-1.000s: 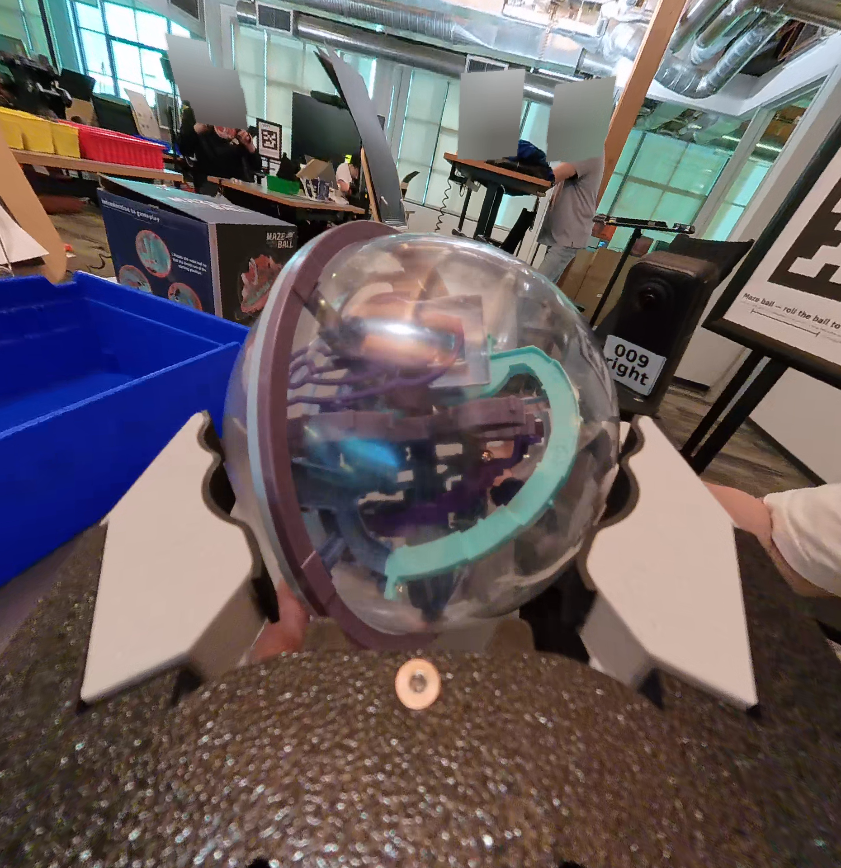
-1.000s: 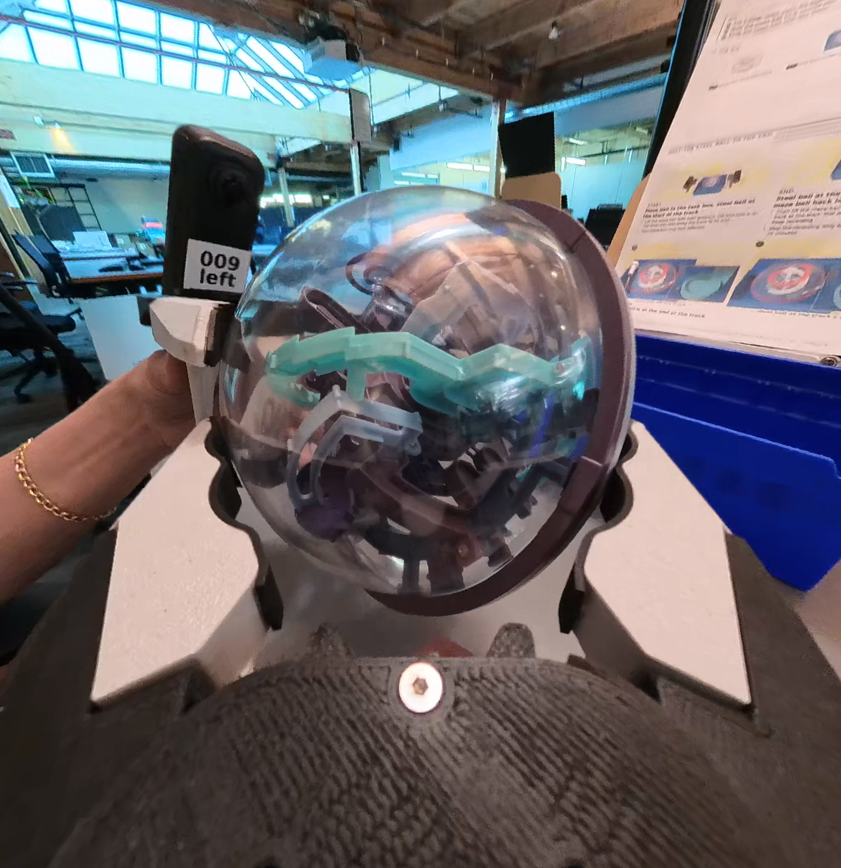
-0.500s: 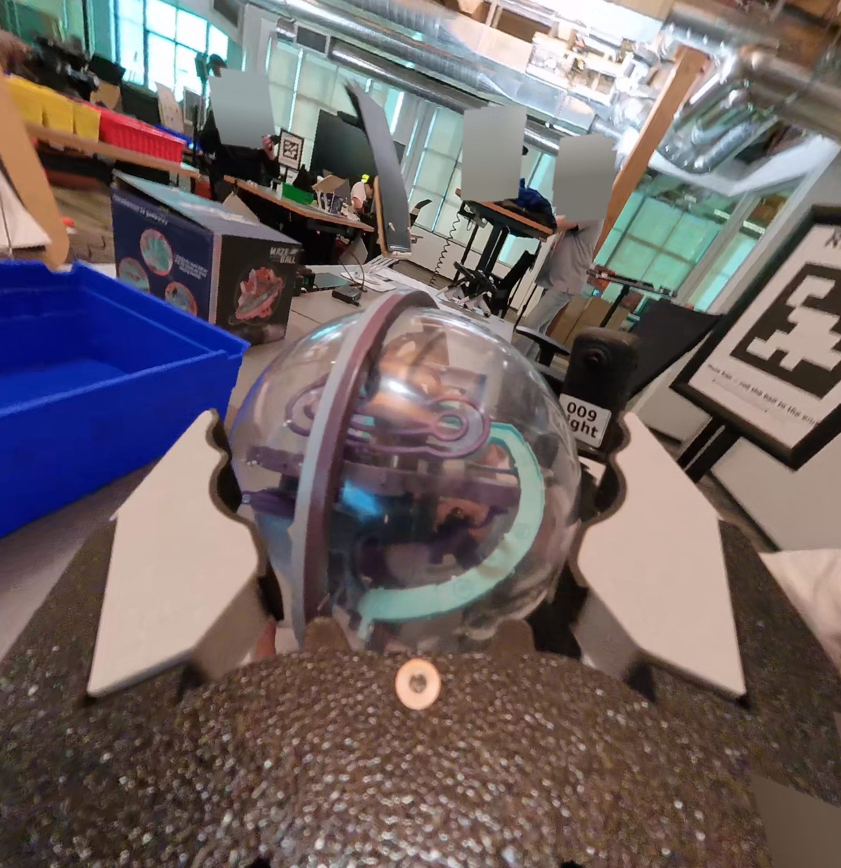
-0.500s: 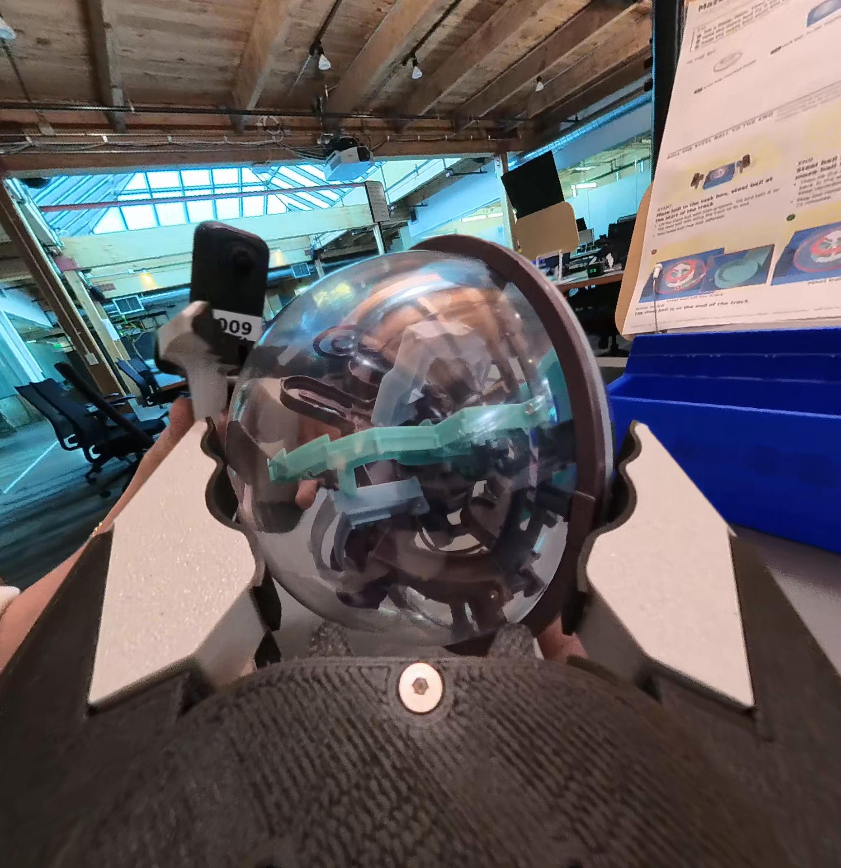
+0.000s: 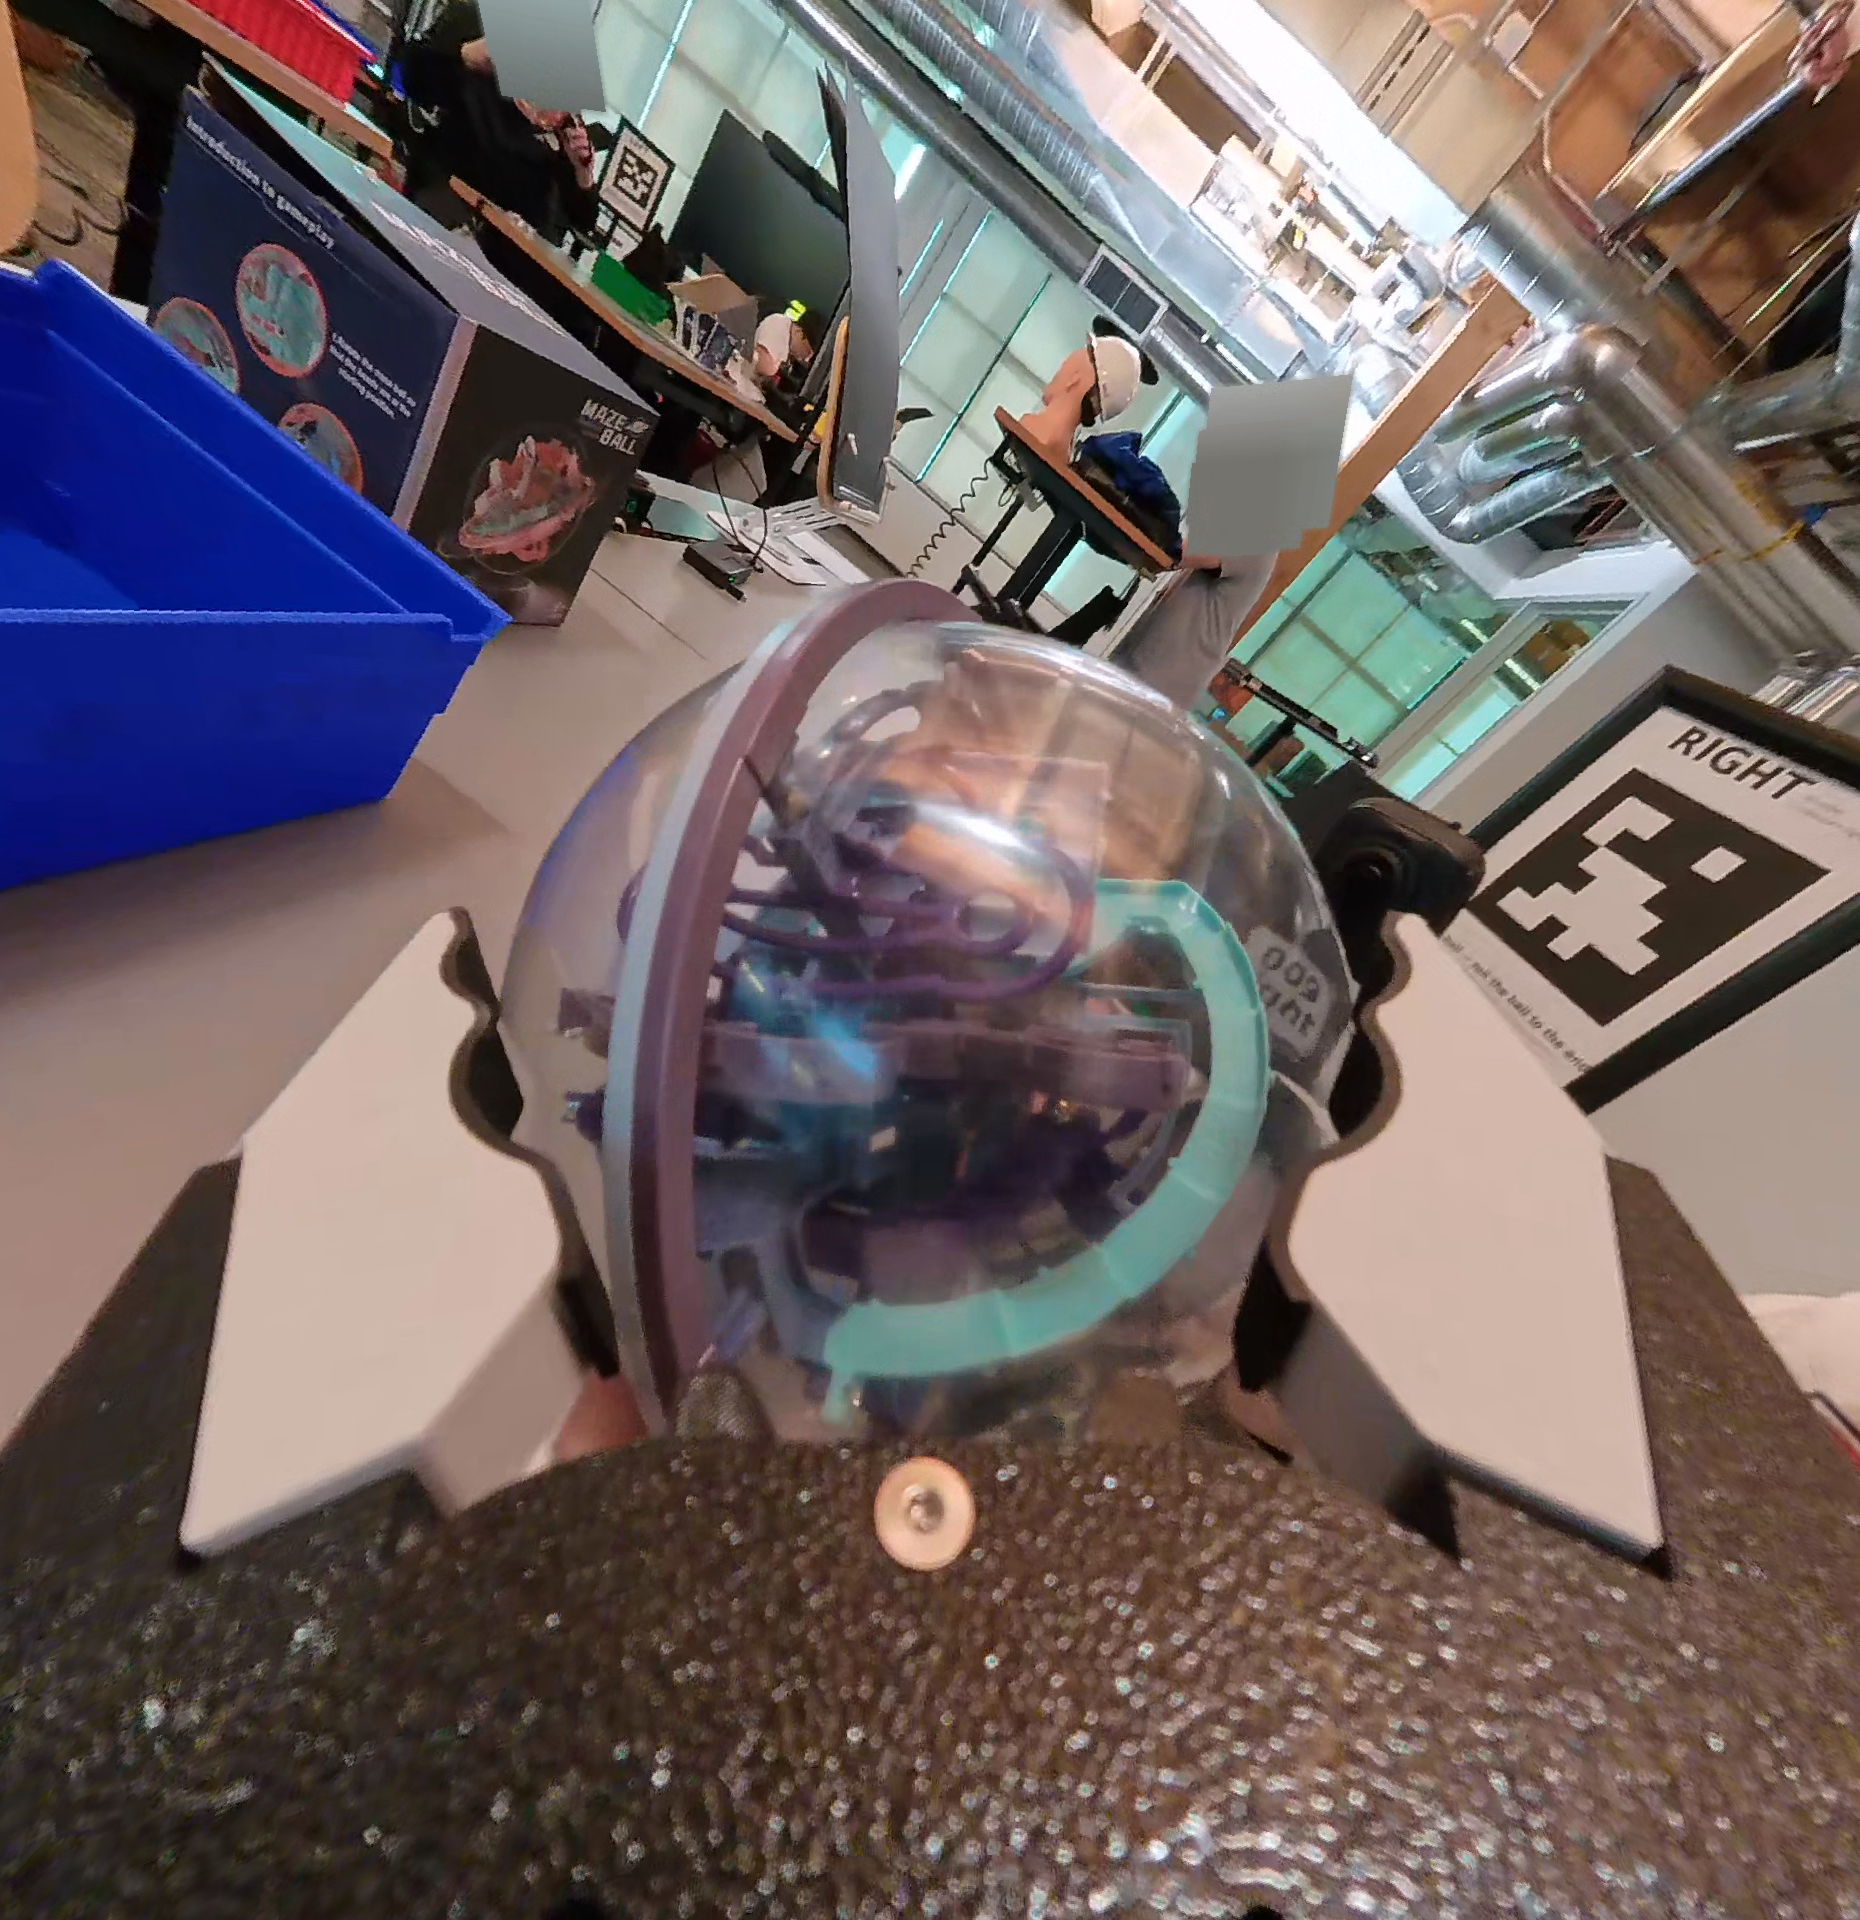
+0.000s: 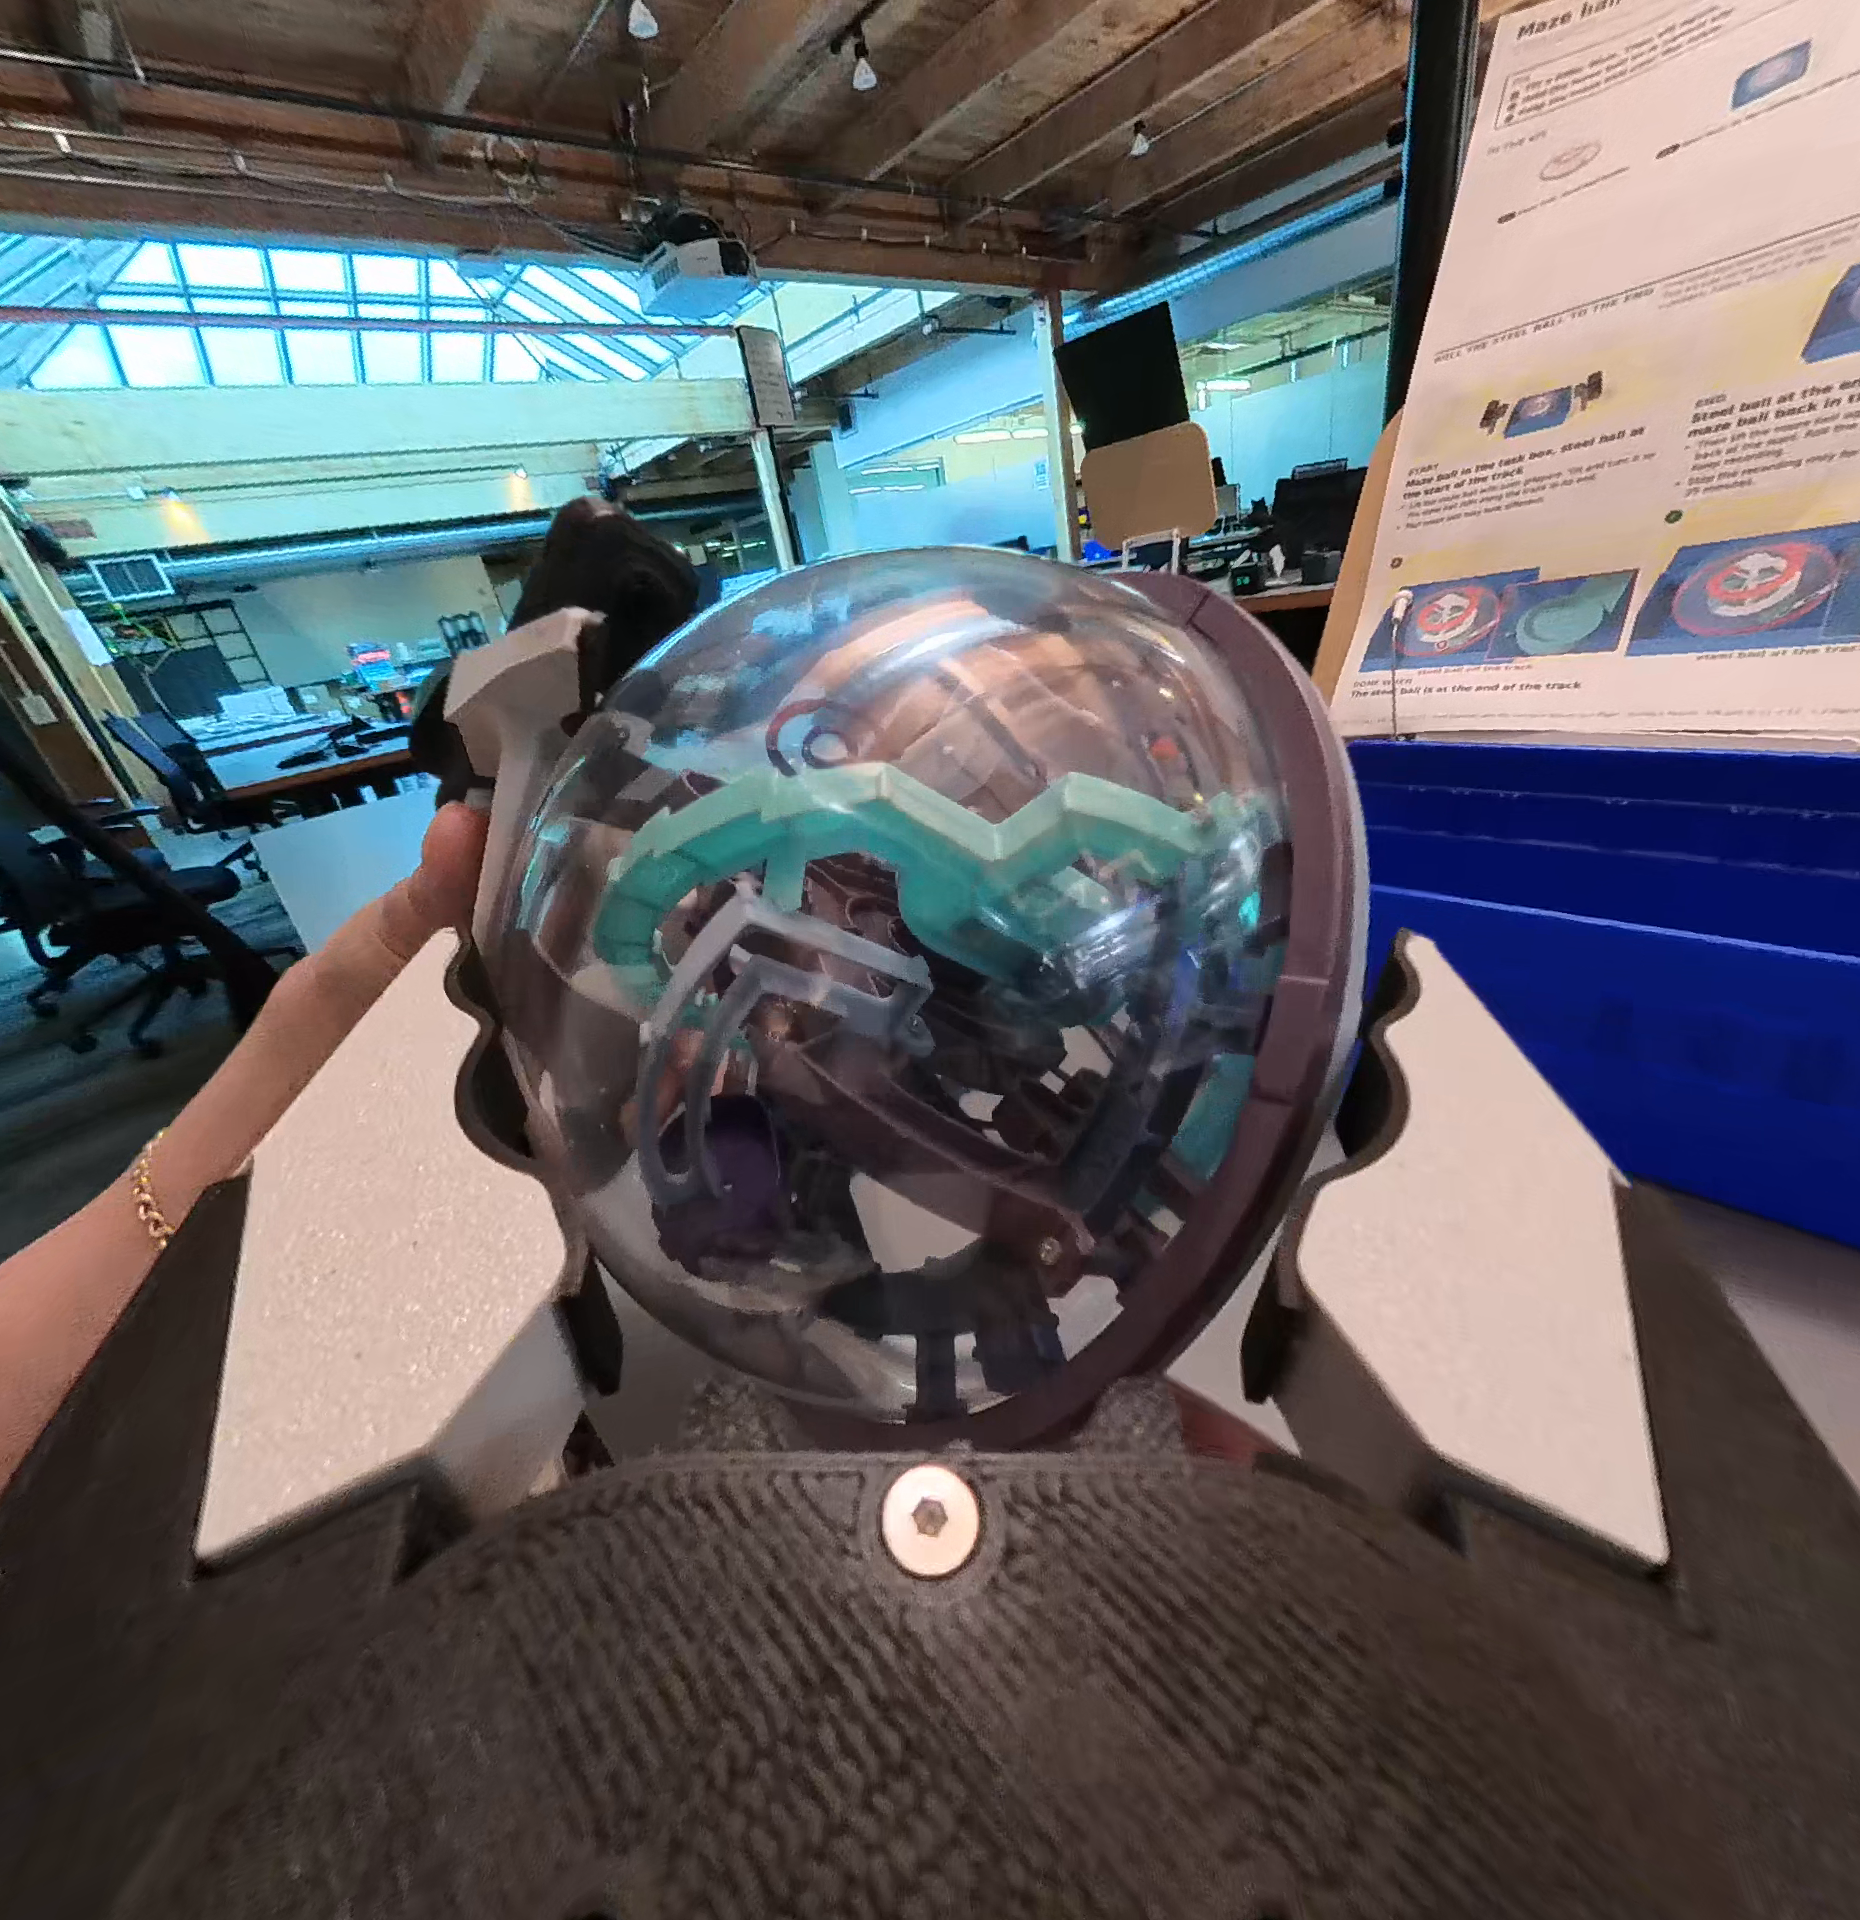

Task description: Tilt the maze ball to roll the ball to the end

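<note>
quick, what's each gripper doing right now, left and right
Left gripper: closed on the clear maze ball, fingers against its sides.
Right gripper: closed on the same maze ball, from the opposite side.

Each hand-held gripper is showing a black, grainy printed body, the left and the right alike, with a silver screw sitting at its front middle. Flat pale grey fingers with wavy black inner pads are flanking it. A gold chain bracelet is circling the person's wrist, and a white sleeve is showing.
</note>
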The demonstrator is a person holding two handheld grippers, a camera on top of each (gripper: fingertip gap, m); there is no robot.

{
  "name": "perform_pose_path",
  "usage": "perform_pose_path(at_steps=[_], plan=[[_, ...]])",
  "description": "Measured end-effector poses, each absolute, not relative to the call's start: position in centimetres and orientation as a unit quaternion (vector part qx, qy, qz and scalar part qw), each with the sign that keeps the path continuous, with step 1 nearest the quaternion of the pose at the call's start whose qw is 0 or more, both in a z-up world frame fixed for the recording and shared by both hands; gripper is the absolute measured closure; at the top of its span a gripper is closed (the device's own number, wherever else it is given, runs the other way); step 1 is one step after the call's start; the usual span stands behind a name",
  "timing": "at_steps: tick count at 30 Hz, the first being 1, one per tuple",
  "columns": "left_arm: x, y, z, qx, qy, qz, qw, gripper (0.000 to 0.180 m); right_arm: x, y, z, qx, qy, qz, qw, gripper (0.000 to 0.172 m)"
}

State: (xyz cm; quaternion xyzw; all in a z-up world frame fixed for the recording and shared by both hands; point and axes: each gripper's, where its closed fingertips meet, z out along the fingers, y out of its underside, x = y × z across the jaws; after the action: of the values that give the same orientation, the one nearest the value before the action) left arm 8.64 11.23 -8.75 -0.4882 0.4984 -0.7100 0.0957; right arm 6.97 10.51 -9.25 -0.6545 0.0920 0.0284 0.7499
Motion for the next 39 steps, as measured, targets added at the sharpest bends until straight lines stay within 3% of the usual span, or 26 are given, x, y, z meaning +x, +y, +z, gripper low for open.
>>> perform_pose_path(at_steps=[11, 21, 39], plan=[[8.4, 10.4, -9.3, -0.478, 0.542, -0.679, 0.131, 0.025, 8.0, 10.1, -8.7, -0.614, 0.141, 0.095, 0.771, 0.015], [7.6, 11.8, -5.9, -0.456, 0.413, -0.789, -0.007, 0.026, 9.6, 9.1, -7.8, -0.567, 0.178, 0.158, 0.788, 0.015], [7.9, 12.0, -6.3, -0.468, 0.395, -0.79, -0.024, 0.026, 10.2, 9.2, -8.6, -0.566, 0.211, 0.192, 0.773, 0.017]])
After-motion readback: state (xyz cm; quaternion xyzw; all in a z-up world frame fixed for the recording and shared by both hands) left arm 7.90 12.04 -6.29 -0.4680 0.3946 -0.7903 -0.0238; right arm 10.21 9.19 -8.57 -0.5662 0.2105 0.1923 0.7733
